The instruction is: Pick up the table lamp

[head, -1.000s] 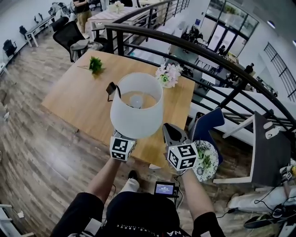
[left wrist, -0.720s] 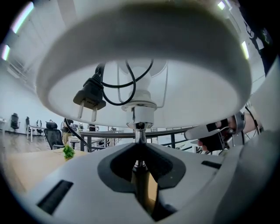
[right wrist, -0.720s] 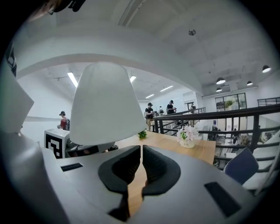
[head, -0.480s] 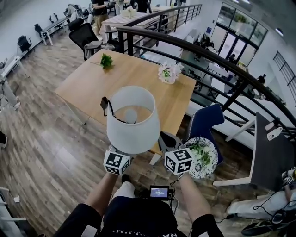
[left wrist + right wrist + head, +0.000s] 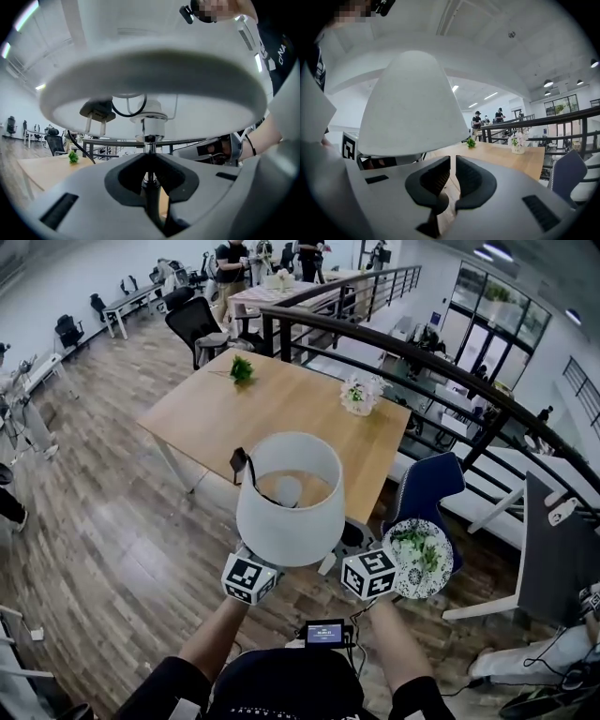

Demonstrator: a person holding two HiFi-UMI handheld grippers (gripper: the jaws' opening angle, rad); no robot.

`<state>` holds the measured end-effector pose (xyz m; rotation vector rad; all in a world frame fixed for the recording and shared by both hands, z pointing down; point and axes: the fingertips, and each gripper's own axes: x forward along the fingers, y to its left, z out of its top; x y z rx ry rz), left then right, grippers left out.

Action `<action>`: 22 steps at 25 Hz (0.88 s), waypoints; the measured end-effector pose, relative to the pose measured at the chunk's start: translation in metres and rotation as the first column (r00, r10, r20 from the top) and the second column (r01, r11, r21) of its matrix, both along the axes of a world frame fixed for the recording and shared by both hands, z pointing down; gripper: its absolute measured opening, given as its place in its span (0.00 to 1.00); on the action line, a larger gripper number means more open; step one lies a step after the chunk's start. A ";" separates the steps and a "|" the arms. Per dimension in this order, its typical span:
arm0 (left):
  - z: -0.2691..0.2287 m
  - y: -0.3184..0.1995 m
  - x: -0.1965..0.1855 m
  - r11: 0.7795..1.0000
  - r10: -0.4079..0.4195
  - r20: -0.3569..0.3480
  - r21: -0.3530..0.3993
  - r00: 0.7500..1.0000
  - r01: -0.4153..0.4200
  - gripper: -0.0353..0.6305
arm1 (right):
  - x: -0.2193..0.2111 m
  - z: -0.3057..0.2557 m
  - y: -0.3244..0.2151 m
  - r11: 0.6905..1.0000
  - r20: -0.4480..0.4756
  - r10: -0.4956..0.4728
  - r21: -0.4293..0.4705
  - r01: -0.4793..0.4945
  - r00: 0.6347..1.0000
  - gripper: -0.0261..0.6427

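Observation:
The table lamp hangs in the air at the near edge of the wooden table. Its white shade is upright, with the bulb showing inside. Its black plug hangs over the rim. My left gripper is shut on the thin metal stem just under the shade, and the plug dangles beside it. In the head view only the left gripper's marker cube shows below the shade. My right gripper is to the right of the lamp, its jaws almost together with nothing between them.
On the table stand a small green plant and a vase of pale flowers. A blue chair and a round leaf-patterned plate are at the right. A dark railing runs behind the table. People stand far back.
The lamp and both grippers have drawn back from over the table towards the wooden floor. The table now lies farther off. The left gripper's hold on the stem is the same.

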<state>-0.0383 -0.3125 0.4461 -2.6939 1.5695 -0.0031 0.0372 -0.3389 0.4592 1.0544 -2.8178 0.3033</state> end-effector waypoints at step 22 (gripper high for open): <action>0.020 0.242 -0.054 0.990 0.141 -0.073 -0.014 0.987 -0.143 0.15 | -0.066 0.012 0.248 0.998 -0.100 0.056 0.040 -0.053 0.993 0.09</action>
